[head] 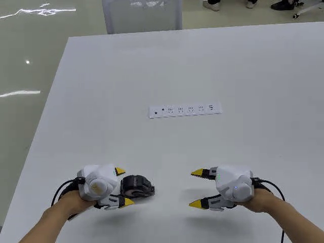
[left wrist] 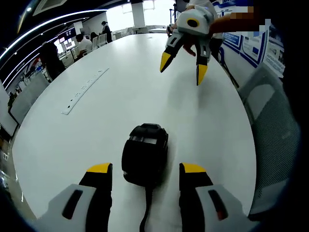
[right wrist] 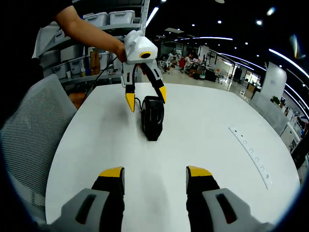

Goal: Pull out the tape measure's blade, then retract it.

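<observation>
From my remote seat I saw both hands low over the near edge of the white bench (head: 202, 66), the claws pointing at each other. The left claw (head: 124, 186) was spread wide, its two yellow-tipped jaws standing either side of the black tape measure (head: 136, 186). In the left gripper view a strip of bare bench showed between each tip and the case, so the claw bracketed the case and was not clamped on it. The tape measure sat on the bench with its rear end between those tips and its front end poking out past them toward the other hand. A thin black cord ran from its rear back under the left claw. The right claw (head: 196, 188) was also wide open with nothing between its jaws. It was well apart from the tape measure, and in the right gripper view its own tips framed bare bench, with the case and the left claw farther ahead. I could not tell whether either claw's lower jaw touched the bench or hung just above it. A white power strip (head: 185, 109) lay flat near the middle of the bench, well beyond both claws. A grey mesh chair (head: 142, 15) stood at the far edge.
</observation>
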Demonstrator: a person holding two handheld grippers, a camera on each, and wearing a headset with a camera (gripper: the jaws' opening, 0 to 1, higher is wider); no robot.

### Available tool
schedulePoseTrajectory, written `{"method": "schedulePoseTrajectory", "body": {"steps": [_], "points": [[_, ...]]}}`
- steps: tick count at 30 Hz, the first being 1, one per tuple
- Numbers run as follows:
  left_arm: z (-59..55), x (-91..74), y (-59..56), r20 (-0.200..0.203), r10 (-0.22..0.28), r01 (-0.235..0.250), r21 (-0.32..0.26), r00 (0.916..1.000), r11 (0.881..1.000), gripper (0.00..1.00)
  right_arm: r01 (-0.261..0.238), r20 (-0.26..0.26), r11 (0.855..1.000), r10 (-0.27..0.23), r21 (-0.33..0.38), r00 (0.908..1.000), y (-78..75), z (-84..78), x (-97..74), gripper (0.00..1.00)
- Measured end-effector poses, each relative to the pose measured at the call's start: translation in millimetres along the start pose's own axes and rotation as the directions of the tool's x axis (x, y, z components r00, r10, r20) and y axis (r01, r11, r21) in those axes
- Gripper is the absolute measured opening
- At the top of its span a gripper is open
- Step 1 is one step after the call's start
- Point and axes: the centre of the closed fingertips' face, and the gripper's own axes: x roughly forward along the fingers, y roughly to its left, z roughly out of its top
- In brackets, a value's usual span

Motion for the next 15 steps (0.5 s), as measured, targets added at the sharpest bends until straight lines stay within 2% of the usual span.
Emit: {"method": "schedulePoseTrajectory", "body": {"steps": [5,9,15], "points": [[-3.9,4.6,-0.1,-0.034,-0.029,0.031,0.034,0.9990,0.999,0.48,-0.016,-0.006,1.000,0.016,-0.010,0.9999,-4.4,-1.5,13.7,0.50],[-4.2,7.6,2.3,-0.041,-0.040,0.042,0.037,0.9983,0.998,0.45,-0.025,-0.007,1.000,0.025,-0.002,0.9997,-9.2,-1.5,22.5,0.50],[-8.0,11.5,2.9,-0.083,-0.056,0.062,0.077,0.9950,0.995,0.42,-0.040,0.008,0.999,0.040,0.004,0.9992,-14.1,5.9,36.4,0.48]]}}
